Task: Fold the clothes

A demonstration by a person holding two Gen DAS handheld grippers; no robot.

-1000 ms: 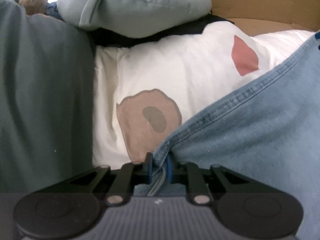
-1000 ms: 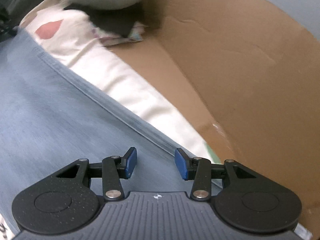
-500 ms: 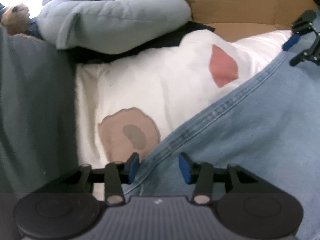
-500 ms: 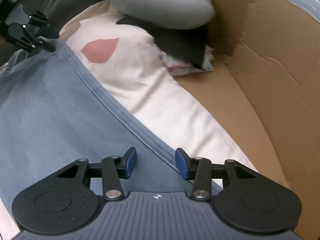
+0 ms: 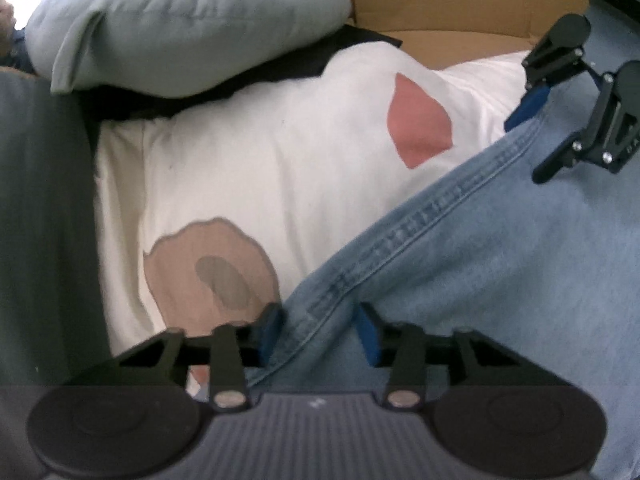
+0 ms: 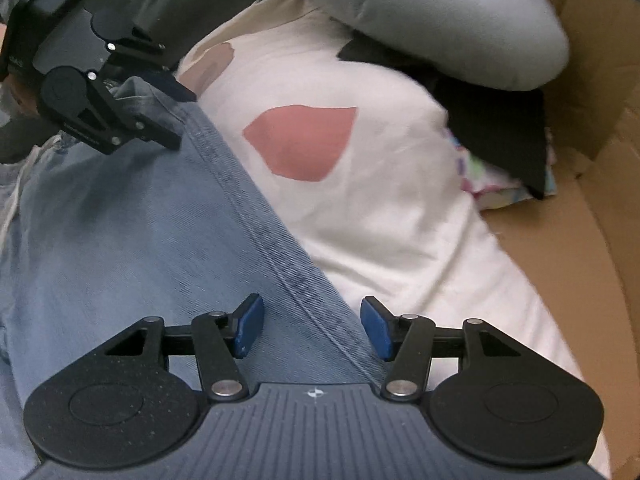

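The left gripper [image 5: 320, 330] has just been closing from a wider gape, its blue-padded fingers straddling the stitched seam of the light-blue denim jeans [image 5: 500, 280], apparently not yet pinching it. The right gripper [image 6: 312, 328] has travelled along that seam, fingers widening astride it: both seem poised to regrasp the edge.

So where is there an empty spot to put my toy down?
Bare cardboard shows right of the white cloth, below the grey garment. The jeans and both grippers crowd the left.
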